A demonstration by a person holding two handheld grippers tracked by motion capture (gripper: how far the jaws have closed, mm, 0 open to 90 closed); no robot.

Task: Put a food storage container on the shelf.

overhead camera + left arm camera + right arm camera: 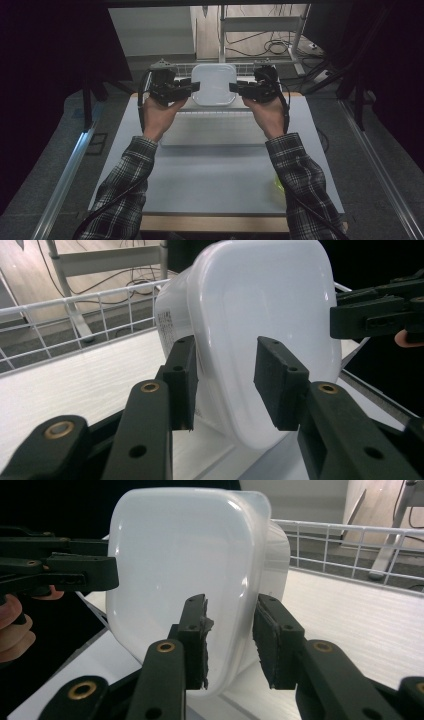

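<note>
A white plastic tub (pixel 214 84) stands tipped on its side at the far end of the table, its flat bottom facing the person. My left gripper (pixel 195 87) is at its left edge and my right gripper (pixel 234 88) at its right edge. In the left gripper view the tub (pixel 260 305) has its edge between my left gripper's (pixel 227 385) jaws, and the pads do not press on it. The right gripper view shows the tub (pixel 175 555) the same way, its edge between my right gripper's (pixel 230 635) open jaws.
The tub rests on a white slatted tray (pixel 210 130) with a low white wire fence (pixel 75 320) along its far side. The tray lies on a pale grey table (pixel 215 175). A yellow-green object (pixel 278 185) peeks out by the right sleeve. Cables and frame legs lie beyond.
</note>
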